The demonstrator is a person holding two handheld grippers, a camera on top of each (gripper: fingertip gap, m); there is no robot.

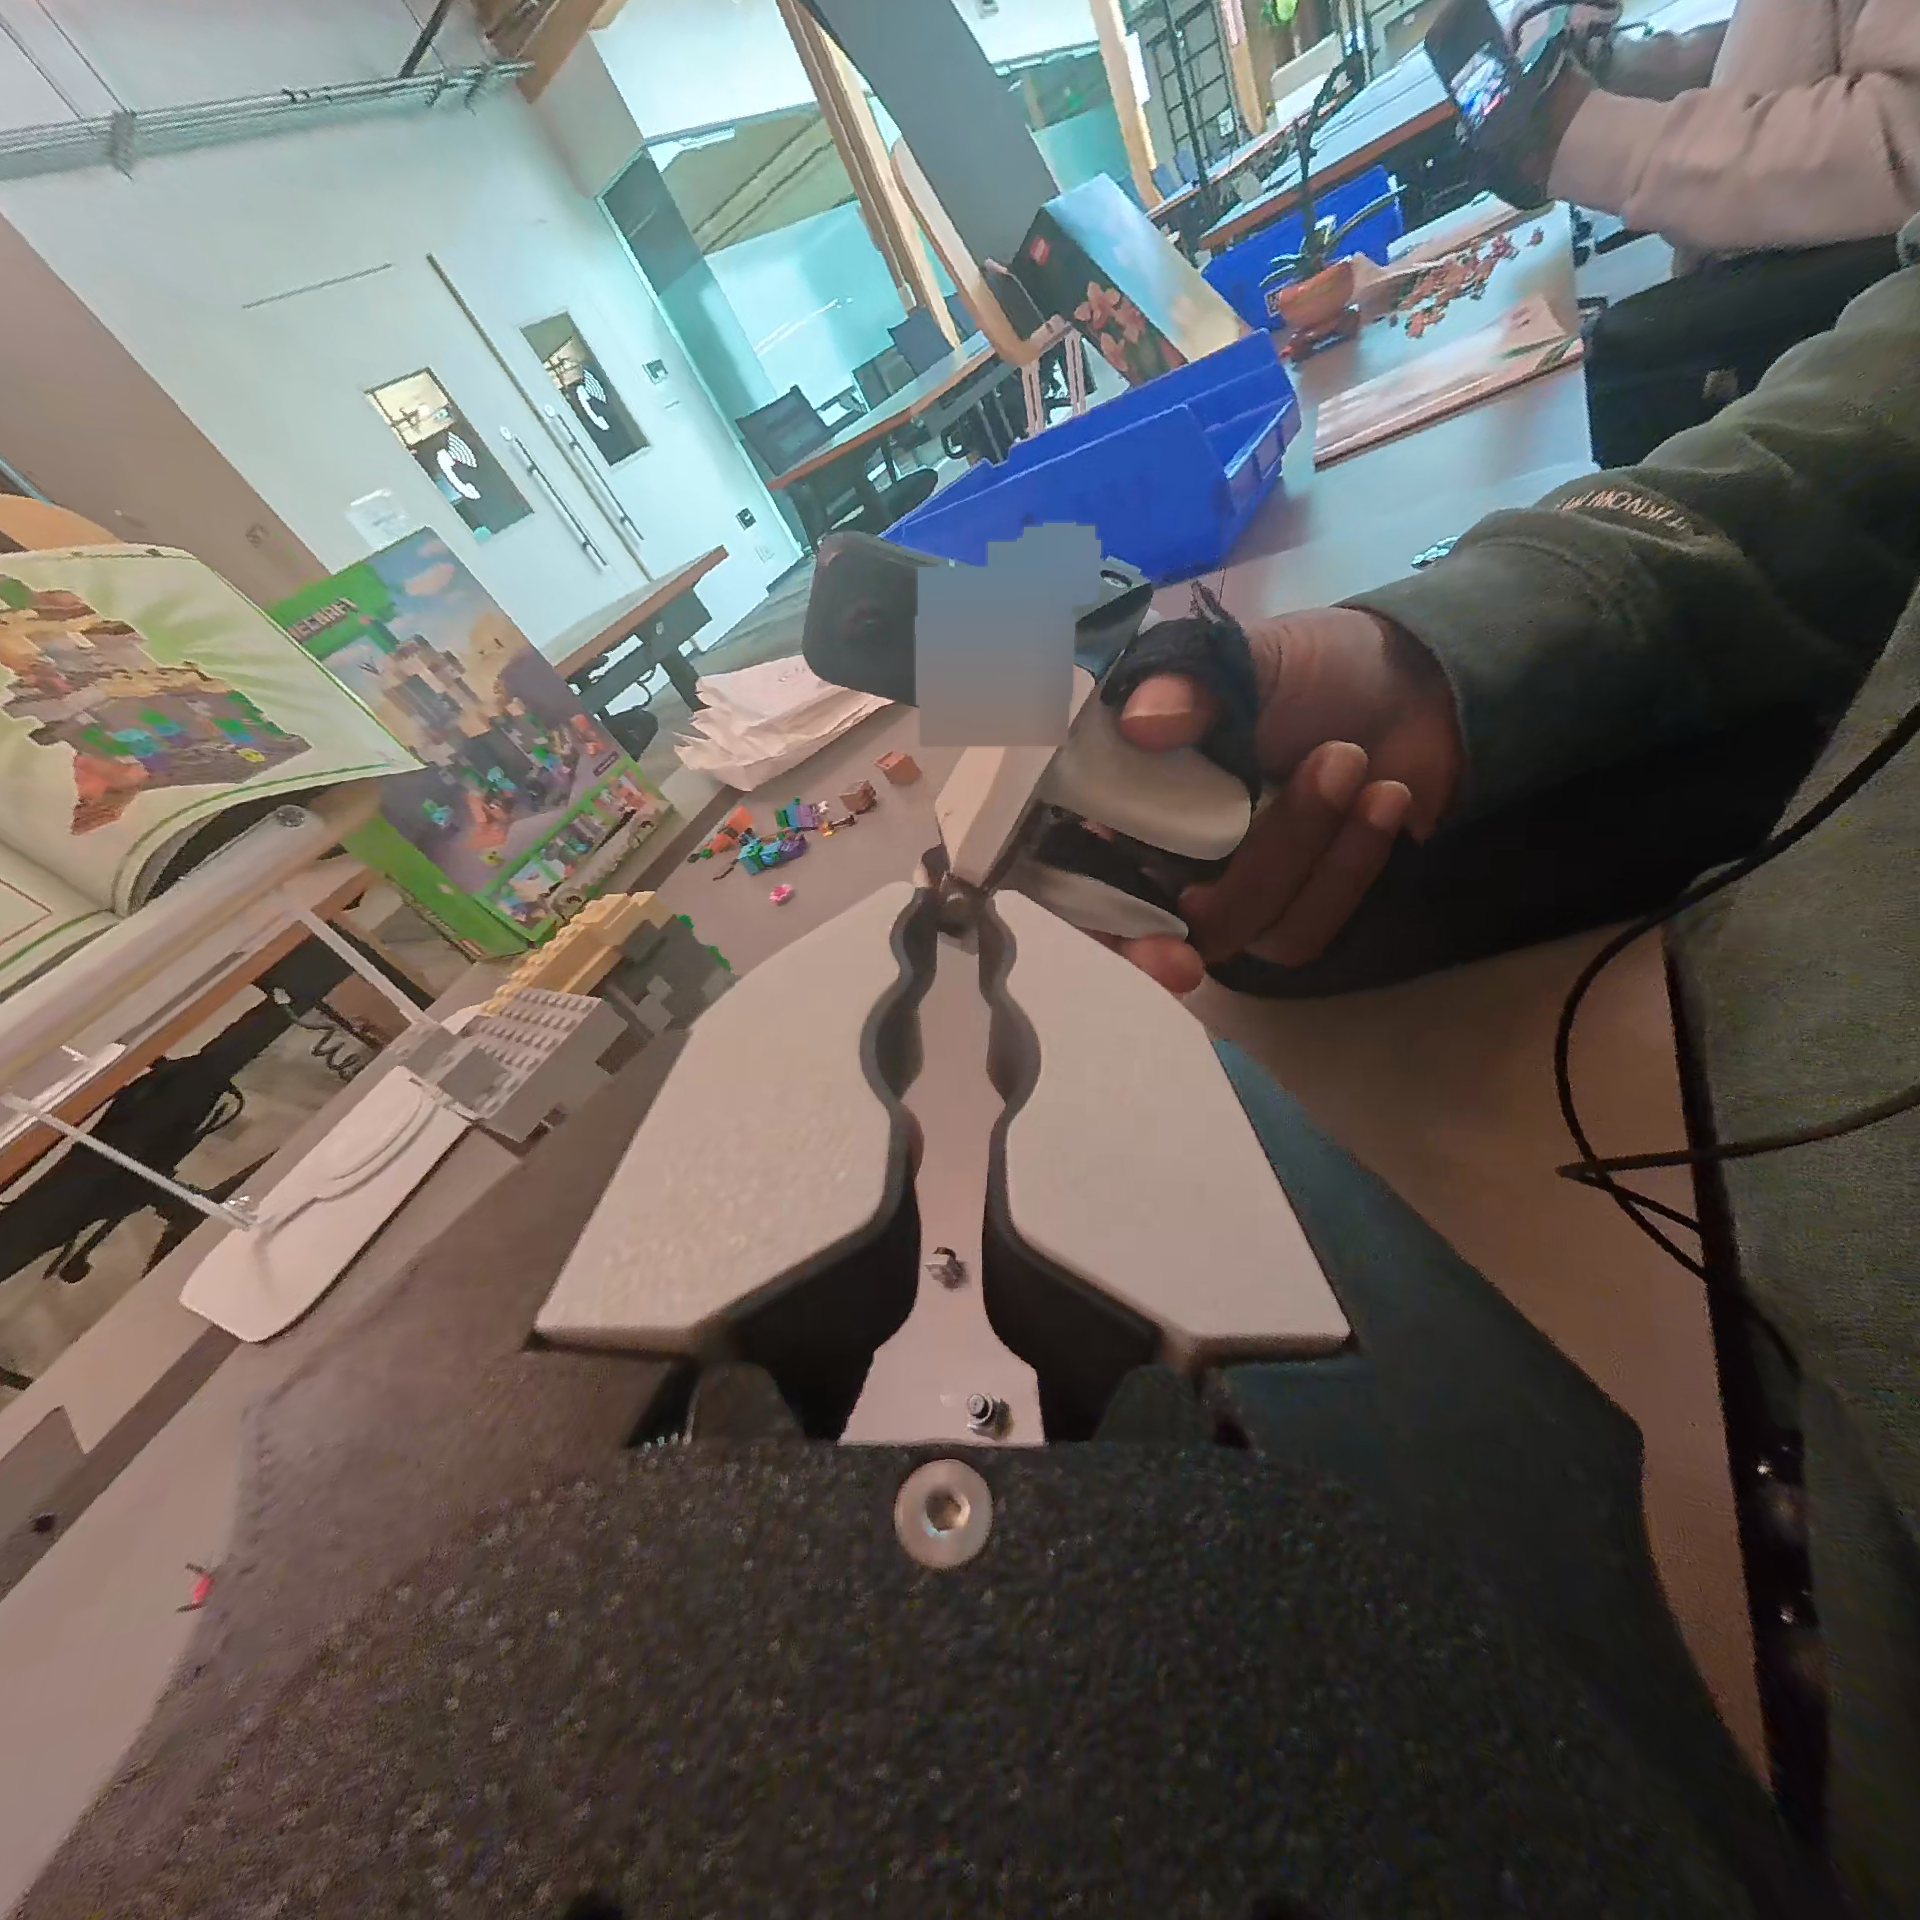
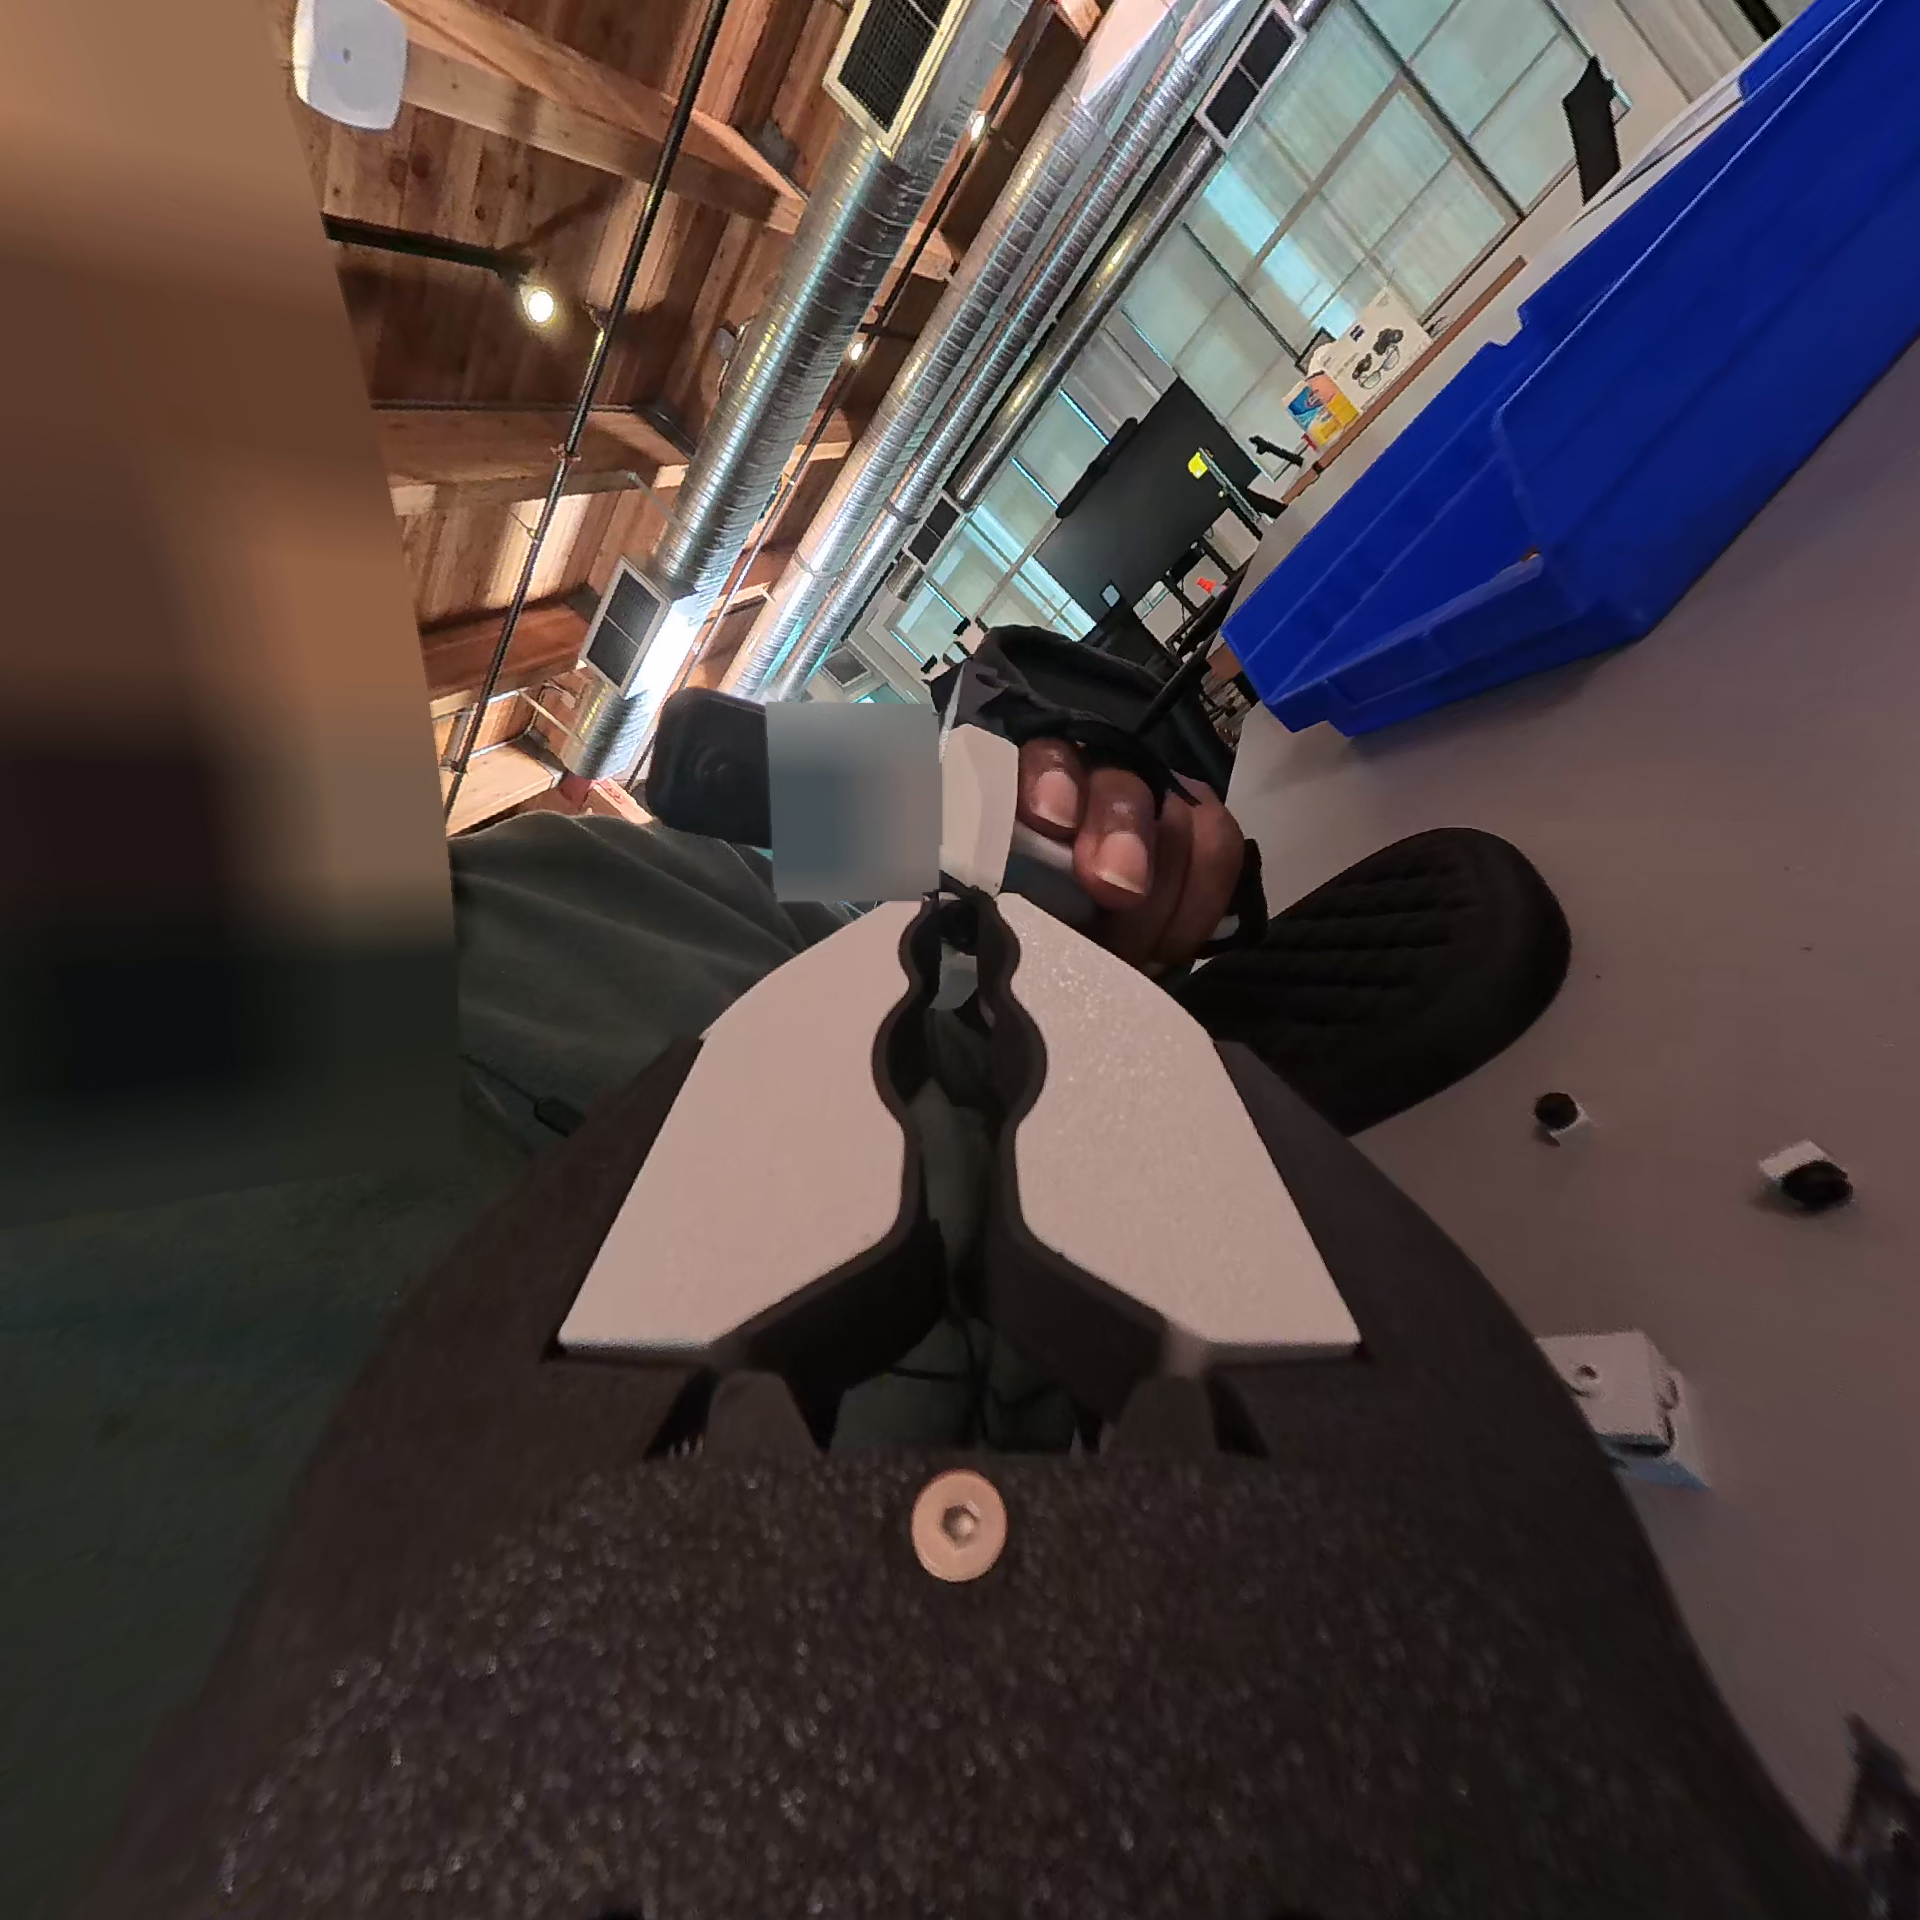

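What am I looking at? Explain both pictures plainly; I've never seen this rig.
A person holds hand-operated tongs in each hand, each with a camera looking along its two fingers. The left wrist view looks along the left tongs, the right wrist view along the right tongs. They meet tip to tip, both shut. Whether anything tiny is pinched is unclear. On the grey table lie loose toy bricks, a half-built brick model, a brick-set box and blue bins.
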